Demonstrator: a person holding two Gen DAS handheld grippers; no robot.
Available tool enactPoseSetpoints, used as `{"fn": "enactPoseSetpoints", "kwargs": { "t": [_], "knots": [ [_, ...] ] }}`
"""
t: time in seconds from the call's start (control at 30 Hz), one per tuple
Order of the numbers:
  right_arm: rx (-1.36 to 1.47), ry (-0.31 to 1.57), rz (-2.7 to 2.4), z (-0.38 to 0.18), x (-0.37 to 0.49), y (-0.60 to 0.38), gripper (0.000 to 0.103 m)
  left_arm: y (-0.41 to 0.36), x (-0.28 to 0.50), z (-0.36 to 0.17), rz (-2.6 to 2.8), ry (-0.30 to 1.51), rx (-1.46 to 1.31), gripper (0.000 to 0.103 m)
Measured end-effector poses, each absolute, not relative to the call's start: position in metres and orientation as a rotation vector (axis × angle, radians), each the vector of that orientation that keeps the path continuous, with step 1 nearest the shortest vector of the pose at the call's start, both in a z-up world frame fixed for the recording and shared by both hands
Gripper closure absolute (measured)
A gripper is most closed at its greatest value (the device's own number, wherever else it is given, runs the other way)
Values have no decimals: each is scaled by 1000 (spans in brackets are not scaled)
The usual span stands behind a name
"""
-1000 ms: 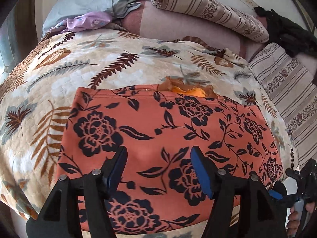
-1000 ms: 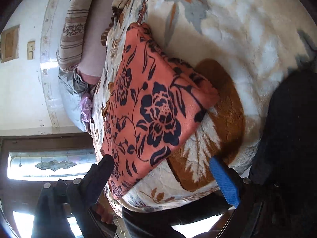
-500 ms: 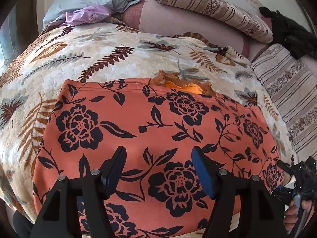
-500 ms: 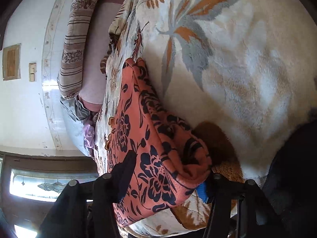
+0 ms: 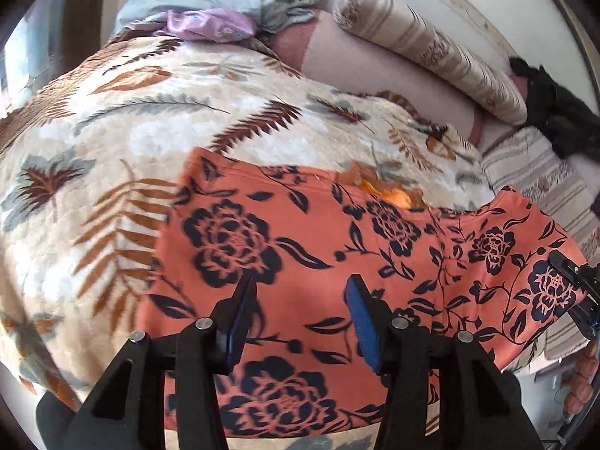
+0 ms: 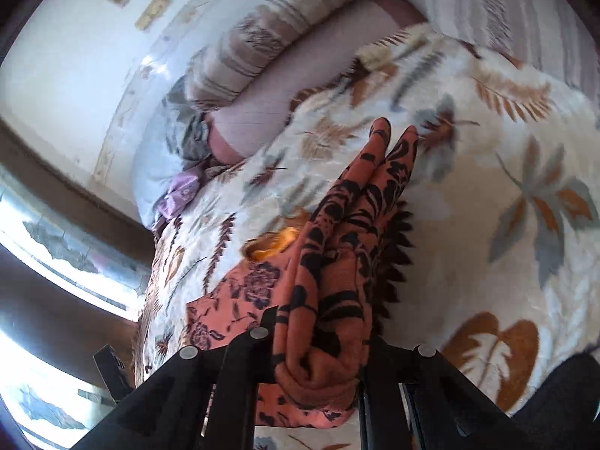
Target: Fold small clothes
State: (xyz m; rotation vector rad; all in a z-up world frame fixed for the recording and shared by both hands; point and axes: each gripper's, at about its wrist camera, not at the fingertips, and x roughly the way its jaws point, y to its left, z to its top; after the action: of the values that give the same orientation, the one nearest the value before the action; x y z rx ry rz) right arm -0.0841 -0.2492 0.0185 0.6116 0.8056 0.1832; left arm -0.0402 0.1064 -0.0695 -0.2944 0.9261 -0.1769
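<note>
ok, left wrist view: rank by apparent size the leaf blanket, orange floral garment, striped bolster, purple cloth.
1. leaf blanket and orange floral garment: similar; the garment sits nearer the lens, so unranked.
2. striped bolster.
3. purple cloth, smallest and farthest.

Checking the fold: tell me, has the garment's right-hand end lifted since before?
Yes. The orange floral garment, pinched in the right gripper, has risen off the leaf-print blanket.

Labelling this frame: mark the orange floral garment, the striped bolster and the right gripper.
orange floral garment (image 5: 300, 232): left wrist view, flat middle.
striped bolster (image 5: 431, 48): left wrist view, mid-length.
right gripper (image 6: 318, 337): right wrist view, between fingertips, on pinched cloth.
</note>
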Motion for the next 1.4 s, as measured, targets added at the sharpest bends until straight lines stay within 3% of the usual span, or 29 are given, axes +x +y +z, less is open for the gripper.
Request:
{"fn": "enactPoseSetpoints", "kwargs": {
  "t": [0.13,0.23,0.43,0.53,0.6,0.7,1.17,1.23,1.27,1.4],
  "knots": [
    [441,804,339,45,-76,-152,92,175,-59,-52,-99,847,-392,52],
    [370,862,442,31,-73,-83,92,221,-76,-51,-38,821,-457,52],
    [264,1166,559,-86,-61,16,92,265,-92,-82,-37,894,-585,52],
    [320,1157,569,-95,-64,13,92,255,-87,-84,-139,921,-655,50],
    [327,1145,578,-86,-63,5,92,242,-73,-76,-228,915,-701,35],
    [353,1142,592,-84,-59,1,92,221,-40,-65,-360,918,-746,23],
    [415,1052,652,-72,-76,-18,92,170,64,-98,-417,1205,-805,25],
    [417,1055,652,-74,-77,-19,92,167,66,-97,-410,1187,-756,62],
    [409,1051,647,-73,-77,-21,92,164,69,-97,-399,1210,-715,91],
    [368,1020,650,-62,-76,-6,92,172,63,-79,-405,1145,-651,90]
  ]
}}
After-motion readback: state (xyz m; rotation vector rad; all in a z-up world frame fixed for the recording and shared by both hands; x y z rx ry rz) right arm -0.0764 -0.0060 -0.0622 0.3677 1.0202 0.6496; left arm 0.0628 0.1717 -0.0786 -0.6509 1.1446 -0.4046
